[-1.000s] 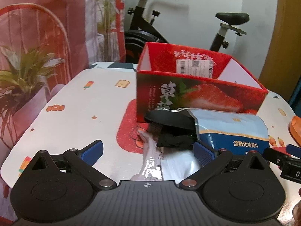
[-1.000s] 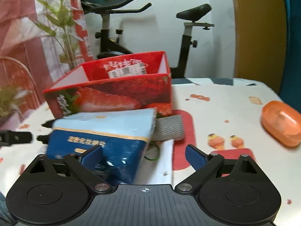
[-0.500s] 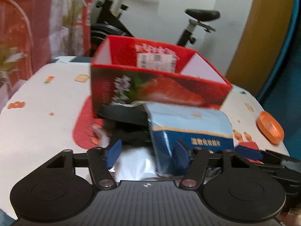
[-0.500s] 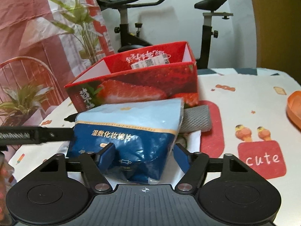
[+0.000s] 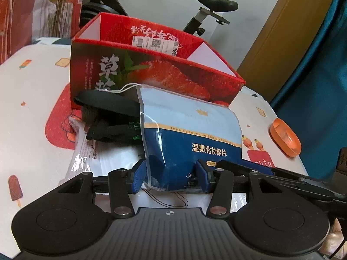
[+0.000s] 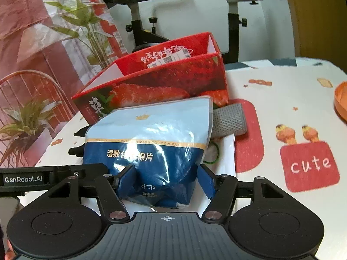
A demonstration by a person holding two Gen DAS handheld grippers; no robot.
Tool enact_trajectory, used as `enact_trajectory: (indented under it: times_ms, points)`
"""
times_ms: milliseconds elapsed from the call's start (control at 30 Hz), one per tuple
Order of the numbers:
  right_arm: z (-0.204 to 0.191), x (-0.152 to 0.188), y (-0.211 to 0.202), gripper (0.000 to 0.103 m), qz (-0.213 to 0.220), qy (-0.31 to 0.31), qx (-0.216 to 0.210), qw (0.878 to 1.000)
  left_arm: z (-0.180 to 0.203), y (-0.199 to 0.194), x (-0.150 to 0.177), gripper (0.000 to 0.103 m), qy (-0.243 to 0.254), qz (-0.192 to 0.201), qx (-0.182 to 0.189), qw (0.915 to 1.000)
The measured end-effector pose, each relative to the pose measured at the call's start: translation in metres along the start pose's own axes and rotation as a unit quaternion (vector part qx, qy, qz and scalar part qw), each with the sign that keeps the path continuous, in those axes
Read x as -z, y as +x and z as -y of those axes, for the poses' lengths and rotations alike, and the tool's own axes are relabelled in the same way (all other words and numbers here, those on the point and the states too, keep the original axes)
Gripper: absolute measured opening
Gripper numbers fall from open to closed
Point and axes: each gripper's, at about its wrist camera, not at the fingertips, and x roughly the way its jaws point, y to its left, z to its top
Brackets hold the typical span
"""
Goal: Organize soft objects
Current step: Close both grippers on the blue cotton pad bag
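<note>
Both grippers are on the same target here! The left gripper (image 5: pixel 170 178) has just been closing, and its blue pads (image 5: pixel 137 178) now pinch the lower end of the blue cotton-pad bag (image 5: pixel 190 134), the plastic bunching between them. The right gripper (image 6: pixel 167 181) has that same bag (image 6: pixel 151 143) squeezed between its own pads (image 6: pixel 126 182) from the other side, and the film creases where they press in. In the right wrist view the left gripper's black arm reaches in from the left edge.

The bag lies on a heap of soft things on the table (image 5: pixel 32 112): a white plastic packet (image 5: pixel 112 160) is under it, a black fabric piece (image 5: pixel 108 104) with a white string lies beside it, and a grey mesh cloth (image 6: pixel 228 122) pokes out at the far side. Right behind the heap is the open red strawberry box (image 5: pixel 151 73), with a white shipping label on its far inner wall.

Look at that tablecloth: white, dotted with ice lollies, toast and a red patch reading "cute" (image 6: pixel 310 165). An orange case (image 5: pixel 285 137) sits near the table's right edge. Behind the table stands an exercise bike (image 6: pixel 234 21) against a pale wall, with leafy plants (image 6: pixel 86 26) and a red-and-white hanging to the left, and a wooden door (image 5: pixel 292 28) and teal curtain to the right.
</note>
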Motion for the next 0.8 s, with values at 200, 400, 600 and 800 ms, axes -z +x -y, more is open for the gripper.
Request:
enact_trajectory:
  times_ms: [200,400,600,800]
  points:
    - [0.001,0.001,0.000,0.059,0.000,0.017,-0.016,1.000,-0.001,0.002,0.001,0.049,-0.008,-0.001,0.013,0.9999]
    - [-0.009,0.000,-0.007,0.051,0.011,-0.005,-0.018,1.000,0.002,-0.002,0.000,0.049,-0.001,-0.003,0.012,0.9999]
    - [-0.016,-0.003,-0.015,0.045,0.027,-0.023,-0.017,0.999,0.003,-0.010,-0.002,0.049,0.003,0.008,0.008,0.9999]
    - [-0.018,-0.005,-0.021,0.039,0.039,-0.025,-0.019,0.999,0.002,-0.017,-0.002,0.049,-0.001,0.018,0.008,0.9998]
